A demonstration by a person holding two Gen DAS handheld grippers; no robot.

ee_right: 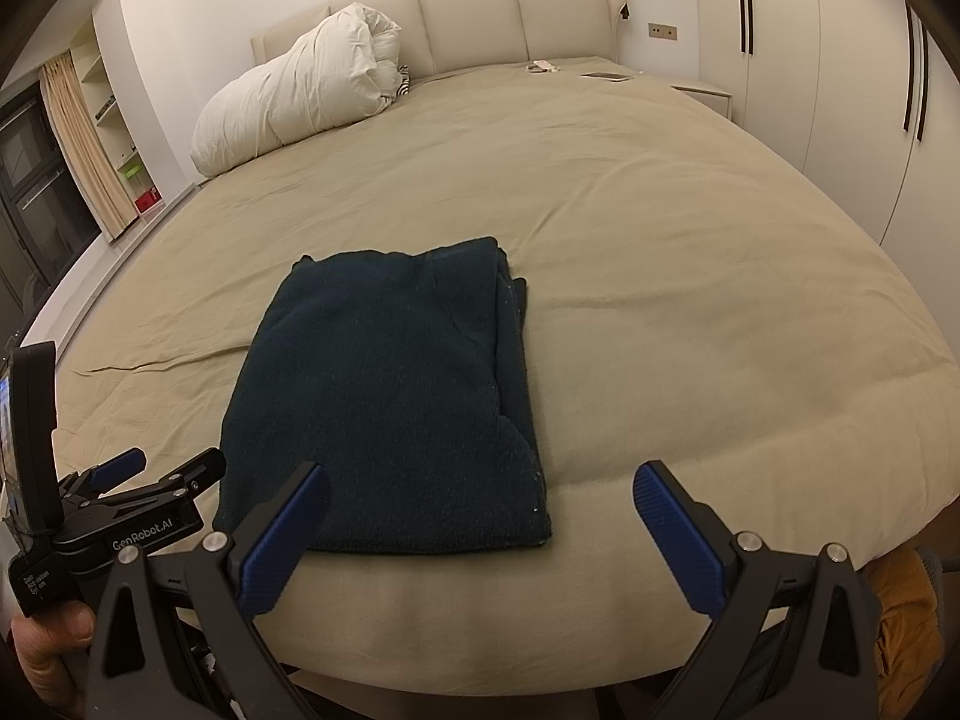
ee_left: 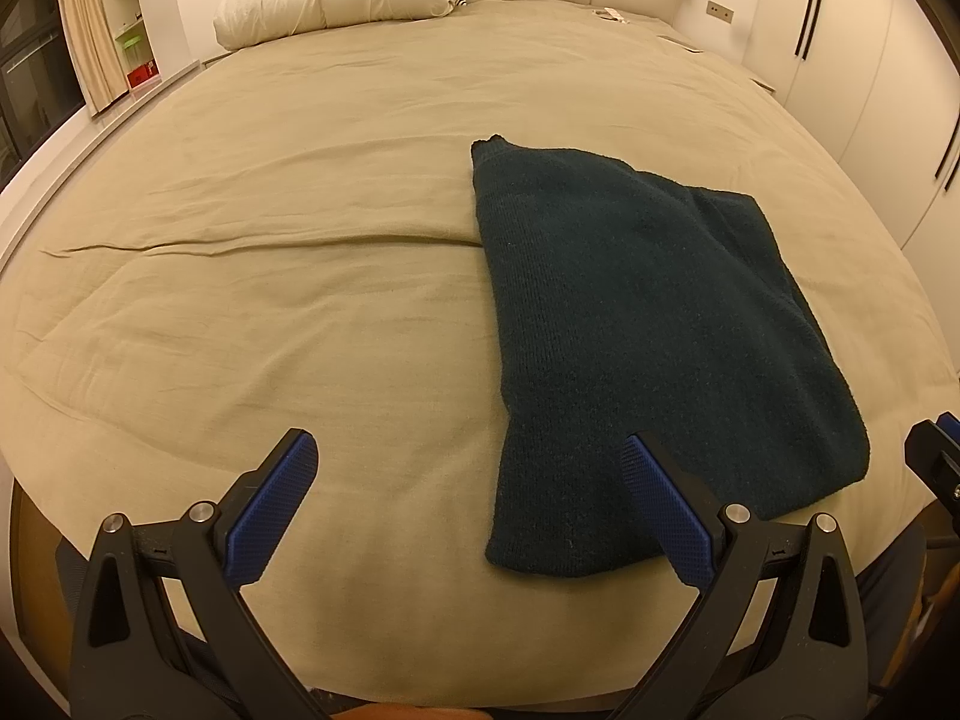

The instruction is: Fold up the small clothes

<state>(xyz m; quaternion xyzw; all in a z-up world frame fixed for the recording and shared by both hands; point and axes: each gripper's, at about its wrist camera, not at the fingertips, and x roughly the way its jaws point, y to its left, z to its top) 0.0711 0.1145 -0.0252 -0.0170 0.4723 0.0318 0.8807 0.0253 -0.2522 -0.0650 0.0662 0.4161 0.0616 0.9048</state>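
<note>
A dark green knit garment (ee_left: 648, 330) lies folded into a rectangle on the beige bed sheet (ee_left: 270, 300). It also shows in the right wrist view (ee_right: 390, 396), near the bed's front edge. My left gripper (ee_left: 468, 462) is open and empty, above the front edge, its right finger over the garment's near left corner. My right gripper (ee_right: 480, 492) is open and empty, its left finger over the garment's near edge. The left gripper also shows at the left of the right wrist view (ee_right: 156, 468), and a finger of the right gripper at the right edge of the left wrist view (ee_left: 936, 456).
A white rolled duvet (ee_right: 300, 96) lies at the bed's far left by the padded headboard (ee_right: 468, 18). Small items (ee_right: 606, 75) lie at the far right of the bed. White wardrobes (ee_right: 840, 90) stand to the right, shelves and a curtain (ee_right: 78, 138) to the left.
</note>
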